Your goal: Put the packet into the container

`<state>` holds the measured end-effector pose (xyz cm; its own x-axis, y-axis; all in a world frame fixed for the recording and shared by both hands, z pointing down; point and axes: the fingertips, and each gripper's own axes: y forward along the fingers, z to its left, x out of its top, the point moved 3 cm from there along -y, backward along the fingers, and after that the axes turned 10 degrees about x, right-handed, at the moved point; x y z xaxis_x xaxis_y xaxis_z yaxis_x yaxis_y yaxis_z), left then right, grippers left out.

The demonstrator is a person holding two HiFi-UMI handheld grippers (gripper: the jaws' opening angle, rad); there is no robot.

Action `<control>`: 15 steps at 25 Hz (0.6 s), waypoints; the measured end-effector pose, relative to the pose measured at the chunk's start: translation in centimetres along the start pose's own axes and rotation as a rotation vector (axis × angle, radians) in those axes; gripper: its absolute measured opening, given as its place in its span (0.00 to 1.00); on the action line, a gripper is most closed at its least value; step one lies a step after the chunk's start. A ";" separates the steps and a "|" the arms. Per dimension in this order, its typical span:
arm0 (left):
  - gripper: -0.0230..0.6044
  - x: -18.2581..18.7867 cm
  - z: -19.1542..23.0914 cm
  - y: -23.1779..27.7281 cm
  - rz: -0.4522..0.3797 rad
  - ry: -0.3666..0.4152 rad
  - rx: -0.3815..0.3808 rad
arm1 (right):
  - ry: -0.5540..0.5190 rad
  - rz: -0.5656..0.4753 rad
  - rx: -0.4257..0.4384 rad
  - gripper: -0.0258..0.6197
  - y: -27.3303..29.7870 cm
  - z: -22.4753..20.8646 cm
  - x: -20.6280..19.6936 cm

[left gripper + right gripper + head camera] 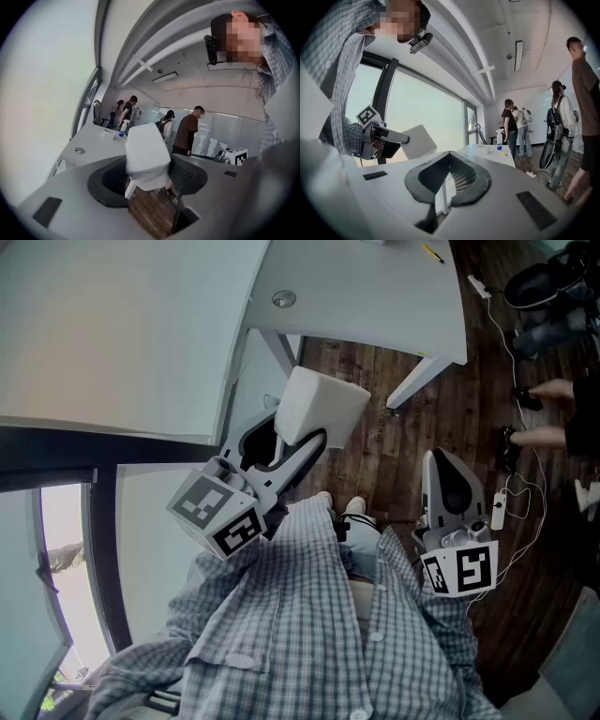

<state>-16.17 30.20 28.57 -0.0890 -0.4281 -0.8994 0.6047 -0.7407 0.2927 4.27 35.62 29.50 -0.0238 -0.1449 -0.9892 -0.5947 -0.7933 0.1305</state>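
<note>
The left tool (298, 439) is clamped on the packet (319, 407), a pale, boxy thing that juts out past the jaws. The left gripper view shows both pads pressed on its lower part, so it is carried in the air, over the wooden floor (375, 456) and short of the white bench (375, 292). Held up and forward like this, it looks ready to be brought to the bench rather than set down here. The right tool (446, 474) hangs low at the right with its jaws together and nothing in them, seemingly kept out of the way. No container shows for certain: a small white tray (108, 134) sits on the far bench near a spray bottle (124, 125), and what lies in it I cannot tell. The packet is in no container yet.
</note>
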 end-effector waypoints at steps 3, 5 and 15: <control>0.45 -0.2 -0.1 0.2 0.002 -0.002 -0.008 | -0.003 0.003 0.002 0.06 0.1 0.1 -0.2; 0.45 -0.5 -0.2 0.3 0.006 -0.004 -0.015 | 0.000 0.002 0.001 0.06 0.2 0.1 -0.3; 0.45 -0.2 -0.2 0.2 0.003 0.017 -0.012 | 0.006 -0.005 -0.008 0.06 0.0 0.1 -0.2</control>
<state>-15.90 30.22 28.80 -0.0738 -0.4218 -0.9037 0.6142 -0.7331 0.2920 4.22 35.69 29.69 -0.0163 -0.1446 -0.9894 -0.5887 -0.7984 0.1264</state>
